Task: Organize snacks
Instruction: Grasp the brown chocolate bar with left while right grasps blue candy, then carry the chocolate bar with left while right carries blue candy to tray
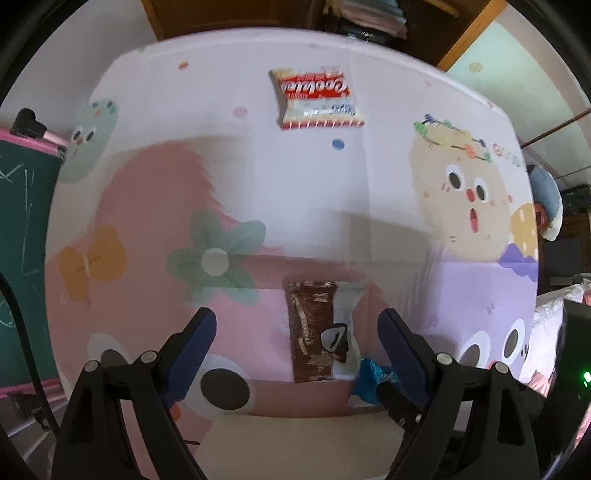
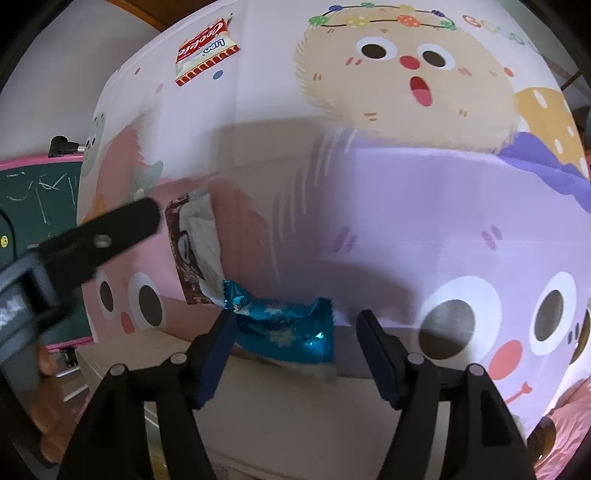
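Observation:
A brown and white snack packet [image 1: 320, 330] lies near the table's front edge, between and just beyond my open left gripper [image 1: 297, 325]. It also shows in the right wrist view [image 2: 194, 245]. A shiny blue wrapped snack [image 2: 284, 325] lies beside it at the front edge, between the fingers of my open right gripper [image 2: 297, 326]; its end shows in the left wrist view [image 1: 371, 376]. A red and white Cookies packet [image 1: 316, 98] lies at the far side of the table, also in the right wrist view [image 2: 205, 50]. Both grippers are empty.
The table wears a cartoon-printed cloth [image 1: 461, 192]. A green chalkboard with a pink frame [image 1: 22, 240] stands to the left. A wooden cabinet [image 1: 236, 14] is behind the table. The left gripper's body [image 2: 92, 240] crosses the right wrist view.

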`<state>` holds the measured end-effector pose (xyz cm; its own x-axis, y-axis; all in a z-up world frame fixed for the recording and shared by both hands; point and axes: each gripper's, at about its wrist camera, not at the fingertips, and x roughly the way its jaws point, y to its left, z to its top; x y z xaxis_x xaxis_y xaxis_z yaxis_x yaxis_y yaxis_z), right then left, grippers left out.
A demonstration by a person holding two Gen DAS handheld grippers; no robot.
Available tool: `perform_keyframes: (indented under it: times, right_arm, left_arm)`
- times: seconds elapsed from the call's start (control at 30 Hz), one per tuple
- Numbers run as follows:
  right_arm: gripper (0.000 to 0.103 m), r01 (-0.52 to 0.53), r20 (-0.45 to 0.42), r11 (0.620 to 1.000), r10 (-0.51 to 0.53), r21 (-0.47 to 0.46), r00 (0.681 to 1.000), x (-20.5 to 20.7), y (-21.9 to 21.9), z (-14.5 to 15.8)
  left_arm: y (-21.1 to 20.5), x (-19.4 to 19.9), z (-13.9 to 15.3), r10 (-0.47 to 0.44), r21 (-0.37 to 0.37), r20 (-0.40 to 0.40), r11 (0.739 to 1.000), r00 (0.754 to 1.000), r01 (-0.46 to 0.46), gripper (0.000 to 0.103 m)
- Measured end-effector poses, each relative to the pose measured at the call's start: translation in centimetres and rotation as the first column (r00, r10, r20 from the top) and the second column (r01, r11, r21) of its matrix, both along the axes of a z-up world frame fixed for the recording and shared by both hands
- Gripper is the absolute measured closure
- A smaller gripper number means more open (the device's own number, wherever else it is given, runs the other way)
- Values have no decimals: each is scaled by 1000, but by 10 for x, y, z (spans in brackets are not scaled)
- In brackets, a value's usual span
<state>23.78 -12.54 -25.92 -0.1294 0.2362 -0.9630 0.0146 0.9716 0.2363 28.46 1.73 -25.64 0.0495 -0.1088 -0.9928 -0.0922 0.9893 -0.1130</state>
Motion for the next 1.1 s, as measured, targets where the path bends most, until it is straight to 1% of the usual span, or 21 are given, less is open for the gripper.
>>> perform_keyframes:
  times: [0.07,0.2,0.27,0.43,0.53,0.57,0.6,0.63,0.67,0.73,0.77,0.8,0.93,1.1]
  right_arm:
    - [33,6,-5,1000,-6,9,1000,1,3,-1]
    - [33,-4,4,1000,4,-20,1000,3,10,-1]
    - [33,-26,9,999,27,-28,1000,3,15,-1]
    - [41,-57,0,998,57,-36,998,3,19,-2]
    - [51,-45,1,999,45,-16,999,3,16,-1]
    - [54,-43,2,999,43,-3,999,3,16,0]
    - [56,-44,4,999,44,2,999,3,15,0]
    - [57,-47,6,999,47,6,999,2,15,1]
    - [58,-50,11,999,50,13,999,2,15,2]
    - [59,-51,16,998,50,25,999,1,15,4]
    - [60,-50,18,998,49,28,999,1,14,4]
    - [61,-47,22,998,46,35,999,1,14,5]
    - [62,-35,33,998,34,45,999,1,4,10]
    - [62,-23,60,998,19,54,998,-3,-4,19]
  left_arm:
    - [0,2,-8,17,-1,-20,1000,1000,-17,15]
    - [-1,5,-17,34,5,-45,999,998,-34,15]
    - [-2,5,-20,32,5,-58,999,998,-32,15]
    - [-11,4,-26,20,2,-80,1000,997,-20,15]
    - [-14,2,-29,14,6,-89,1000,996,-14,18]
    - [-16,2,-32,13,8,-99,1000,995,-13,22]
    - [-18,3,-35,13,4,-111,1000,994,-12,30]
    - [-19,3,-38,11,-6,-123,1000,992,-12,36]
    - [-21,3,-41,9,-16,-142,1000,990,-12,45]
    - [-24,2,-40,2,4,-122,1000,993,-1,50]
    - [-26,4,-41,-2,18,-122,1000,993,4,56]
    - [-28,4,-40,-2,29,-116,1000,993,5,67]
    - [-31,4,-36,0,0,-110,1000,994,0,69]
    - [-23,-7,-31,8,-6,-87,1000,996,-8,72]
